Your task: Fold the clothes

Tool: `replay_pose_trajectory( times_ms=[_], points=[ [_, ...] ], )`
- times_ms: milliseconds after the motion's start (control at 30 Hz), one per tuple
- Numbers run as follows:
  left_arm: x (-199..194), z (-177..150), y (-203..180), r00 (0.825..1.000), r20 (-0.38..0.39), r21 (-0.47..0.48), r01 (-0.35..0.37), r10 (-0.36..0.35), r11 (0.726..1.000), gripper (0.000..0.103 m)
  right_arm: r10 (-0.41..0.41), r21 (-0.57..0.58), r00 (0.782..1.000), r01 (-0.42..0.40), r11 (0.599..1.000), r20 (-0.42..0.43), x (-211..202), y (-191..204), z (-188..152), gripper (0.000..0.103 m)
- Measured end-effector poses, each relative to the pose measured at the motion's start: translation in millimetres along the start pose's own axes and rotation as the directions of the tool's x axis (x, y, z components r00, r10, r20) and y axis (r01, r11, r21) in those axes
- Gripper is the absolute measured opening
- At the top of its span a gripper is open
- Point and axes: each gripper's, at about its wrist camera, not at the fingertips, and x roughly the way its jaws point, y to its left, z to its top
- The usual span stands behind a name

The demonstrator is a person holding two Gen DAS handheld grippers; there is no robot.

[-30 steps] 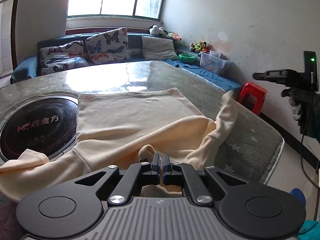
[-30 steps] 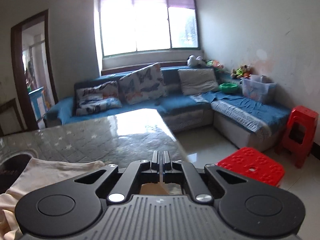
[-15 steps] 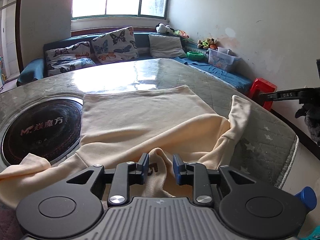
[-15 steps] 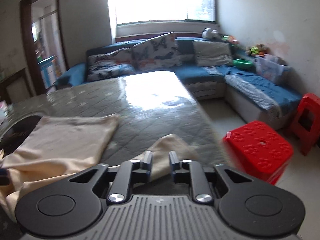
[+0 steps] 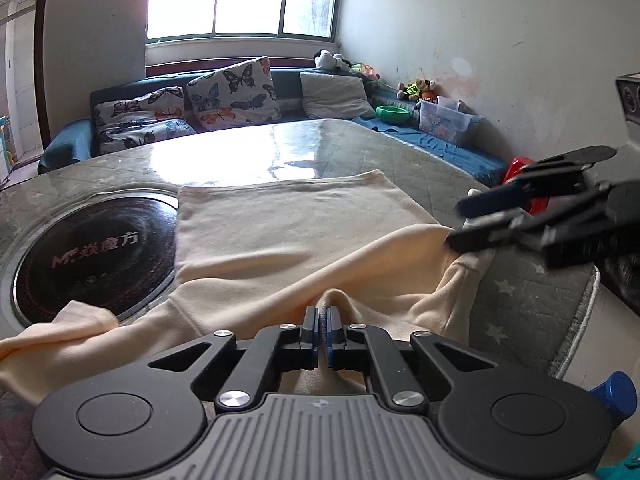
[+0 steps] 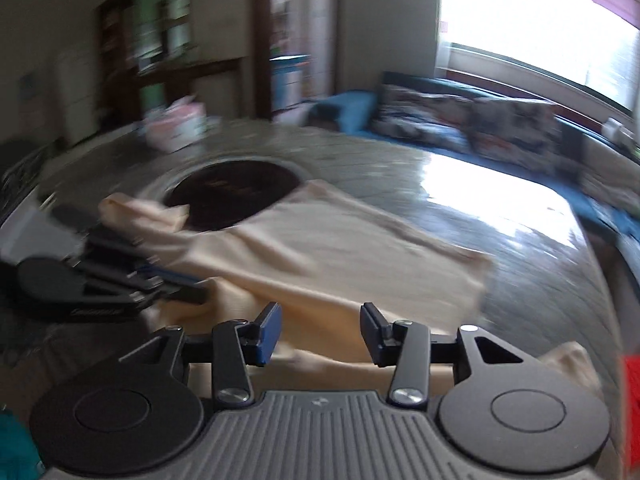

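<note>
Left tool (image 5: 322,322) clamped on shirt (image 5: 288,232) fold at near counter (image 5: 532,292) edge. Right tool (image 6: 320,330) wide open over shirt, beside left tool. Best: close low on single layer, lift both together, keep cloth taut.

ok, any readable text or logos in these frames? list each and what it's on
"M" logo followed by Chinese characters, apparently "焱魔方": on the round black induction cooktop set into the table.
Embossed lettering on the side of the left gripper, seen from the right wrist view: too blurred to read.
Nothing legible on the cream garment.
</note>
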Motion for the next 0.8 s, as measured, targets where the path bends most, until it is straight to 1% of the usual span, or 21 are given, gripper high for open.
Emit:
replay_pose_trajectory(
  times_ms=[100, 233, 300, 333, 367, 400, 433, 467, 500, 567, 600, 633, 667, 700, 733, 767, 800],
  points=[
    [-6, -4, 6, 1.0, -0.007, -0.019, -0.005, 0.005, 1.0, 0.005, 0.046, -0.076, 0.998, -0.05, 0.996, -0.049, 18, 25, -1, 0.045],
    [-14, -8, 12, 1.0, -0.003, -0.035, -0.009, 0.009, 0.999, 0.009, 0.048, -0.151, 0.995, -0.061, 0.987, -0.087, 40, 47, -6, 0.046],
    [-20, -8, 15, 1.0, 0.014, -0.041, -0.018, 0.018, 0.999, 0.014, 0.047, -0.186, 0.993, -0.066, 0.98, -0.105, 50, 57, -8, 0.046],
    [-23, -8, 17, 0.999, 0.023, -0.042, -0.026, 0.027, 0.999, 0.019, 0.041, -0.195, 0.993, -0.062, 0.979, -0.107, 54, 58, -9, 0.046],
    [-26, -7, 20, 0.999, 0.031, -0.048, -0.037, 0.038, 0.998, 0.03, 0.033, -0.2, 0.993, -0.055, 0.978, -0.11, 58, 59, -9, 0.045],
    [-29, -7, 23, 0.998, 0.041, -0.056, -0.052, 0.054, 0.997, 0.037, 0.025, -0.204, 0.993, -0.048, 0.978, -0.112, 62, 60, -9, 0.044],
    [-32, -7, 27, 0.996, 0.055, -0.063, -0.071, 0.075, 0.995, 0.047, 0.019, -0.205, 0.993, -0.042, 0.978, -0.113, 64, 60, -9, 0.043],
    [-35, -6, 30, 0.992, 0.068, -0.068, -0.097, 0.102, 0.993, 0.048, 0.014, -0.203, 0.994, -0.036, 0.978, -0.111, 67, 58, -8, 0.041],
    [-37, -5, 34, 0.988, 0.076, -0.074, -0.128, 0.134, 0.989, 0.049, 0.009, -0.202, 0.994, -0.031, 0.979, -0.109, 70, 57, -8, 0.039],
    [-41, -4, 45, 0.975, 0.092, -0.102, -0.194, 0.203, 0.976, 0.058, 0.0, -0.197, 0.994, -0.021, 0.98, -0.106, 75, 55, -7, 0.035],
    [-44, -3, 51, 0.966, 0.102, -0.117, -0.228, 0.24, 0.967, 0.059, 0.002, -0.19, 0.994, -0.022, 0.981, -0.105, 76, 53, -6, 0.03],
    [-46, -2, 56, 0.954, 0.111, -0.131, -0.262, 0.277, 0.956, 0.063, 0.003, -0.184, 0.994, -0.023, 0.983, -0.105, 78, 52, -6, 0.02],
    [-49, -1, 61, 0.943, 0.119, -0.141, -0.292, 0.309, 0.946, 0.071, 0.006, -0.184, 0.994, -0.026, 0.983, -0.107, 78, 51, -6, 0.015],
    [-51, 0, 67, 0.932, 0.127, -0.149, -0.32, 0.339, 0.936, 0.074, 0.009, -0.184, 0.994, -0.029, 0.982, -0.109, 78, 51, -6, 0.013],
    [-51, 1, 70, 0.924, 0.127, -0.144, -0.343, 0.361, 0.928, 0.081, 0.013, -0.187, 0.994, -0.033, 0.982, -0.11, 78, 51, -6, 0.01],
    [-51, 1, 73, 0.917, 0.125, -0.133, -0.364, 0.38, 0.922, 0.088, 0.017, -0.19, 0.994, -0.038, 0.981, -0.11, 77, 51, -6, 0.009],
    [-50, 1, 76, 0.913, 0.123, -0.12, -0.376, 0.39, 0.919, 0.091, 0.023, -0.195, 0.994, -0.044, 0.98, -0.108, 74, 51, -6, 0.009]
  ],
)
